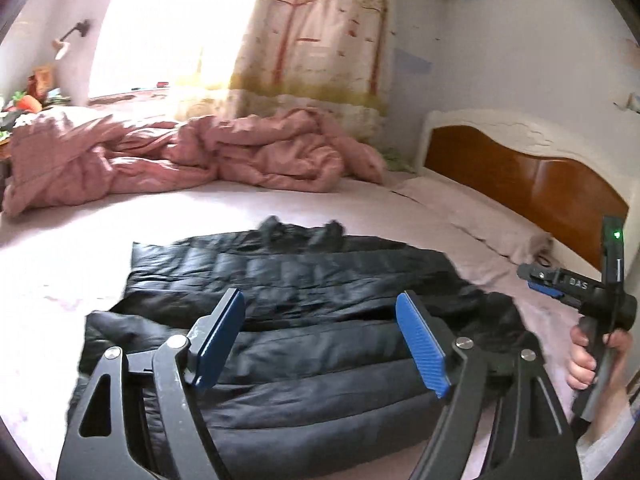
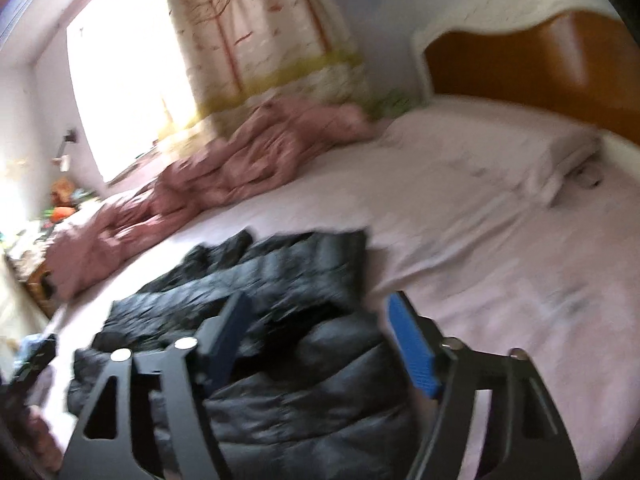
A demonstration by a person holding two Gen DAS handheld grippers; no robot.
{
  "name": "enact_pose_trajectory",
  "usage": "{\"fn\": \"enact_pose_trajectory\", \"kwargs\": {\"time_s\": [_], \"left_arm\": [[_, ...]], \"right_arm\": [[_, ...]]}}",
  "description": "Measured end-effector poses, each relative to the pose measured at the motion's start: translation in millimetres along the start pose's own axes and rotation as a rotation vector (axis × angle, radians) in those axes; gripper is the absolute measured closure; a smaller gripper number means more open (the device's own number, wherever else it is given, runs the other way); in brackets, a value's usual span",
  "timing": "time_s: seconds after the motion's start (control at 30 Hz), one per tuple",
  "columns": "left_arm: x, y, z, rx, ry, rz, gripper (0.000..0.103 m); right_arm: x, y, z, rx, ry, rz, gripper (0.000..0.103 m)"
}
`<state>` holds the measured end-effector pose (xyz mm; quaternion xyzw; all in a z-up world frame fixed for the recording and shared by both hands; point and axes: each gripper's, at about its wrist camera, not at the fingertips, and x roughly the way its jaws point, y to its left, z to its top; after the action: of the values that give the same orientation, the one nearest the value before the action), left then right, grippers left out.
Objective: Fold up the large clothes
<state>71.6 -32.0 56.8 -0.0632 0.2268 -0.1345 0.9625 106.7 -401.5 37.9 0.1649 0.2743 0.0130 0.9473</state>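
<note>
A black puffer jacket (image 1: pixel 320 264) lies spread on the pink bed sheet (image 1: pixel 60 280), partly folded over itself. My left gripper (image 1: pixel 320 296) hovers over its near half, blue pads (image 1: pixel 422 346) wide apart and nothing between them. In the right wrist view the same jacket (image 2: pixel 280 272) is blurred. My right gripper (image 2: pixel 318 300) stands open above its right edge, and its pads (image 2: pixel 412 352) press on nothing. From the left wrist view the right gripper (image 1: pixel 560 280) shows at the far right, held by a hand (image 1: pixel 588 360).
A crumpled pink quilt (image 1: pixel 200 156) is heaped along the far side of the bed under a tree-print curtain (image 1: pixel 320 32). An orange-brown headboard (image 1: pixel 520 176) and a flat pillow (image 1: pixel 472 216) are at the right. Clutter sits on a bedside stand (image 2: pixel 60 208) at the left.
</note>
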Motion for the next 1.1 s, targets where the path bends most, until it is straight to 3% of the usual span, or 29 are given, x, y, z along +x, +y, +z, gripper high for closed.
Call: {"fn": "enact_pose_trajectory", "kwargs": {"time_s": [0.13, 0.33, 0.37, 0.47, 0.53, 0.57, 0.63, 0.8, 0.93, 1.0, 1.03, 1.07, 1.1], "left_arm": [[7.0, 17.8, -3.6, 0.013, 0.009, 0.042, 0.026], [22.3, 38.7, -22.2, 0.019, 0.052, 0.107, 0.026], [23.3, 41.3, -25.9, 0.021, 0.064, 0.113, 0.027], [31.3, 49.3, -32.9, -0.011, 0.1, 0.114, 0.027], [36.2, 54.1, -34.0, -0.035, 0.116, 0.113, 0.027], [37.8, 55.4, -34.6, -0.038, 0.12, 0.113, 0.027], [41.6, 57.0, -35.5, -0.035, 0.126, 0.123, 0.027], [53.8, 58.6, -42.3, -0.022, 0.146, 0.165, 0.027], [60.9, 55.6, -49.3, -0.004, 0.174, 0.168, 0.027], [60.7, 55.3, -50.3, -0.008, 0.178, 0.147, 0.027], [60.2, 56.4, -50.4, -0.025, 0.183, 0.113, 0.027], [59.8, 56.7, -50.0, -0.037, 0.19, 0.089, 0.027], [58.7, 56.7, -49.7, -0.042, 0.195, 0.071, 0.027]], "right_arm": [[24.3, 12.1, -12.4, 0.0, 0.092, 0.061, 0.041], [59.1, 28.1, -24.3, -0.043, 0.193, 0.047, 0.045], [64.5, 32.2, -25.4, -0.062, 0.207, 0.034, 0.052], [75.8, 40.9, -24.7, -0.093, 0.187, 0.012, 0.054], [89.8, 40.3, -21.0, -0.08, 0.215, -0.003, 0.066], [97.7, 37.8, -19.2, -0.064, 0.235, -0.015, 0.083], [109.1, 33.7, -13.2, -0.042, 0.253, -0.023, 0.092], [111.3, 55.0, 25.9, -0.214, 0.143, -0.127, 0.093], [62.0, 81.2, 57.8, -0.319, -0.114, 0.036, 0.094], [85.0, 82.5, 58.2, -0.369, -0.043, -0.083, 0.093], [115.9, 76.2, 54.0, -0.376, 0.082, -0.171, 0.093], [144.6, 64.9, 46.7, -0.353, 0.206, -0.213, 0.093], [160.5, 55.6, 40.7, -0.33, 0.273, -0.226, 0.093]]}}
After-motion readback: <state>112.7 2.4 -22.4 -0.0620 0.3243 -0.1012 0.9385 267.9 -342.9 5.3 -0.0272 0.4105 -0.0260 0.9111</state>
